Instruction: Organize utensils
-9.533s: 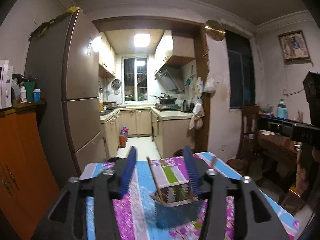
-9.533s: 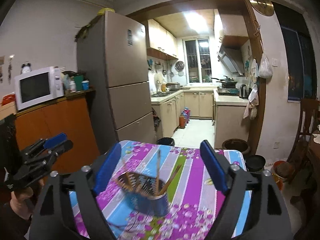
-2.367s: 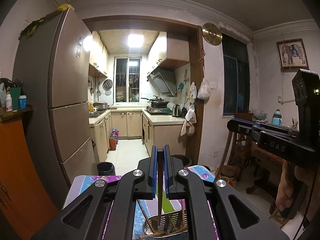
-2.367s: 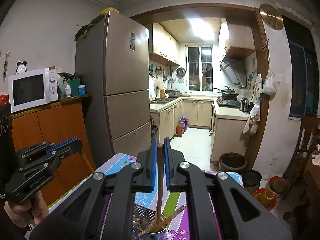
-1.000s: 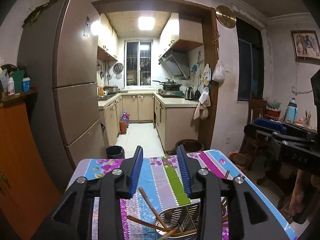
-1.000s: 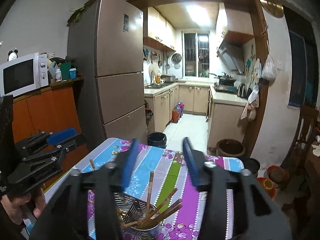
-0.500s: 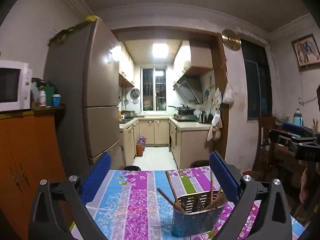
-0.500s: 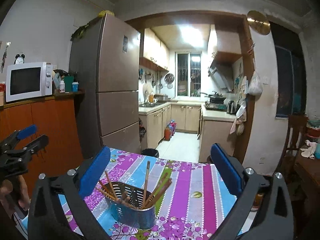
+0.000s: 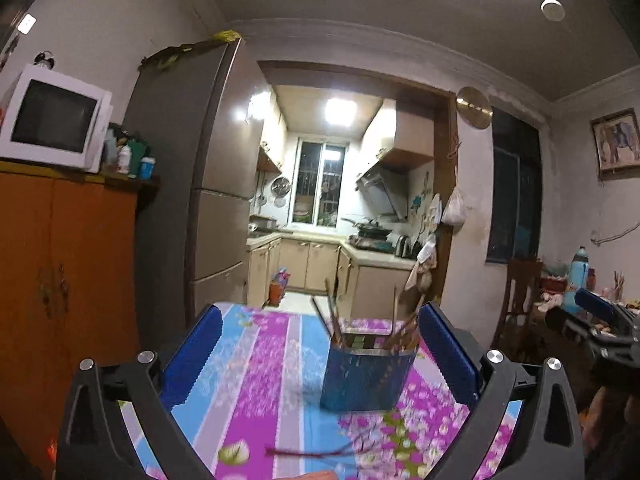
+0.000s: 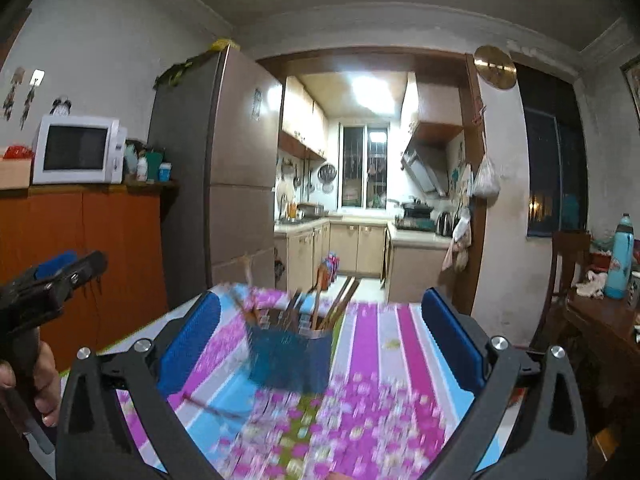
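Note:
A metal mesh utensil holder (image 9: 363, 374) stands on the striped floral tablecloth (image 9: 256, 392), with several wooden chopsticks (image 9: 336, 324) upright in it. It also shows in the right wrist view (image 10: 289, 360) with chopsticks (image 10: 340, 306). My left gripper (image 9: 318, 356) is open and empty, back from the holder. My right gripper (image 10: 320, 344) is open and empty, also back from it. A loose chopstick (image 9: 312, 451) lies on the cloth in front of the holder; the right wrist view shows one (image 10: 208, 404) too. Both views are motion-blurred.
An orange cabinet (image 10: 100, 264) with a microwave (image 10: 78, 155) stands at left beside a tall fridge (image 10: 224, 184). The kitchen doorway (image 10: 368, 232) lies behind the table. A chair (image 9: 520, 300) and a cluttered side table (image 10: 600, 312) stand at right.
Both grippers have pulled back and tilted up from the holder, still wide open. About a second ago both had just opened after each was shut on a chopstick above the holder.

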### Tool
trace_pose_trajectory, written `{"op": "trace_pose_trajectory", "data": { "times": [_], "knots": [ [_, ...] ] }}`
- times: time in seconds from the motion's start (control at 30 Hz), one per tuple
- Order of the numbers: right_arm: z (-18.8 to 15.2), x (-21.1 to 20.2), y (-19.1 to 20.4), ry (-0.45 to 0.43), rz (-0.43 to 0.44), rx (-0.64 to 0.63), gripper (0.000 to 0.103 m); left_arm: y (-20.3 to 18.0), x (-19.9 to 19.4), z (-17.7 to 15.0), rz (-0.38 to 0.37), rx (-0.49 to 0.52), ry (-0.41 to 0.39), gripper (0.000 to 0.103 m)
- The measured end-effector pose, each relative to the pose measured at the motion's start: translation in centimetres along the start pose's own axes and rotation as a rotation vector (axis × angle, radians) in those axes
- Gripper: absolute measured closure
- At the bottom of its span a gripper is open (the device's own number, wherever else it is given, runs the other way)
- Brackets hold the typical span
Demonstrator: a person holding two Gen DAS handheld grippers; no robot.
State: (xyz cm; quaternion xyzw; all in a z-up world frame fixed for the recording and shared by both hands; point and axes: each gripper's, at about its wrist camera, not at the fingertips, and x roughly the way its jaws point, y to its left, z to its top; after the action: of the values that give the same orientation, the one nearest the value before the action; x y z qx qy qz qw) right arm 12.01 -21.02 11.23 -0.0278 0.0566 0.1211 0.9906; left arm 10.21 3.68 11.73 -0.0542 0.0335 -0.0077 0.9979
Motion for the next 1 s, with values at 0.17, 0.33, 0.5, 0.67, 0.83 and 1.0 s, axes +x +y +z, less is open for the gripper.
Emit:
{"op": "trace_pose_trajectory", "data": {
  "times": [0.17,0.33,0.5,0.67,0.83,1.0],
  "knots": [
    [-2.8,-2.0,1.6,0.042,-0.005,0.002,0.006,0.3,-1.8,-2.4,0.005,-0.005,0.041,0.005],
    [-4.8,-4.0,2.2,0.068,-0.002,0.033,0.006,-0.2,-4.0,-4.0,0.001,0.02,0.048,0.005],
    [-6.1,-5.9,2.3,0.079,-0.016,0.047,0.006,-0.7,-6.6,-4.7,-0.01,0.044,0.032,0.005],
    [-6.4,-7.9,2.0,0.063,-0.05,0.061,0.006,-1.8,-8.5,-5.9,-0.031,0.066,0.054,0.005],
    [-6.8,-9.3,2.4,0.056,-0.07,0.039,0.006,-2.7,-9.9,-6.8,-0.037,0.089,0.06,0.005],
    [-7.2,-10.6,2.1,0.052,-0.082,0.047,0.006,-3.5,-11.1,-7.1,-0.037,0.103,0.042,0.005]
  ]
}}
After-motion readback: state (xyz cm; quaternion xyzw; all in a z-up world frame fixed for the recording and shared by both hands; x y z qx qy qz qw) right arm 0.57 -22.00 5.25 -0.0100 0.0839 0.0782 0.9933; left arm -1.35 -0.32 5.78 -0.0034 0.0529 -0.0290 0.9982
